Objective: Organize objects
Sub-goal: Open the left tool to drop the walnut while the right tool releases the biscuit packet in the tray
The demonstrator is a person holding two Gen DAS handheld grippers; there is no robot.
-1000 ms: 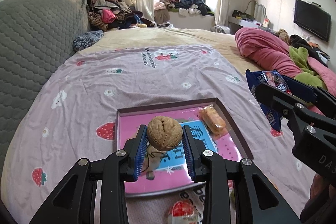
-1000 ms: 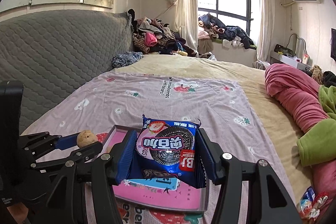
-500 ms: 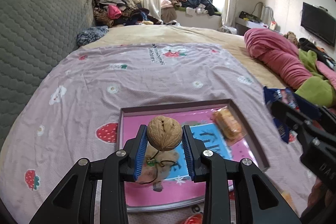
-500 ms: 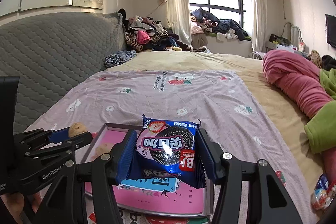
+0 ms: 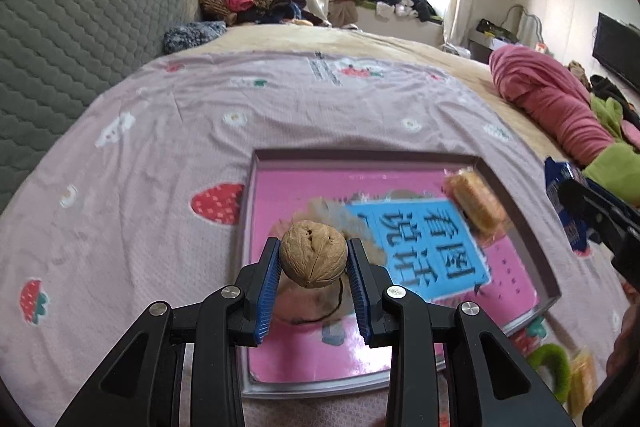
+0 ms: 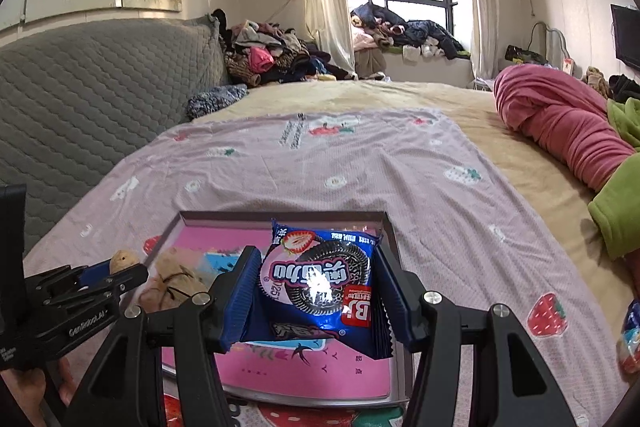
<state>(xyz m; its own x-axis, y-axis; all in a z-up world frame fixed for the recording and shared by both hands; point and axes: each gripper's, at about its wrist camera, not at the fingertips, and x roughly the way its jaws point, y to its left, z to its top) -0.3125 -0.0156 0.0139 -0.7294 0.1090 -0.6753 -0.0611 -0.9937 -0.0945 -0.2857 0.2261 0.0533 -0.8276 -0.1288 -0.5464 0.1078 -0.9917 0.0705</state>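
Note:
My left gripper [image 5: 313,267] is shut on a brown walnut [image 5: 313,253] and holds it above the left part of a shallow pink-bottomed box [image 5: 360,158] lying on the bed sheet. An orange wrapped snack [image 5: 474,202] lies at the box's far right. My right gripper [image 6: 316,291] is shut on a blue cookie packet [image 6: 320,283] above the box's right half [image 6: 384,219]. The left gripper with the walnut [image 6: 122,261] shows at the lower left of the right wrist view. The right gripper and packet [image 5: 568,195] show at the right edge of the left wrist view.
A pink strawberry-print sheet [image 5: 200,131] covers the bed. A grey quilted headboard [image 6: 80,99] runs along the left. A rolled pink blanket [image 6: 560,119] and green cloth [image 6: 616,203] lie at right. More wrapped snacks [image 5: 576,379] lie near the box's near right corner.
Both grippers have moved forward and lower over the box, which now looks larger. The walnut and the cookie packet stay gripped.

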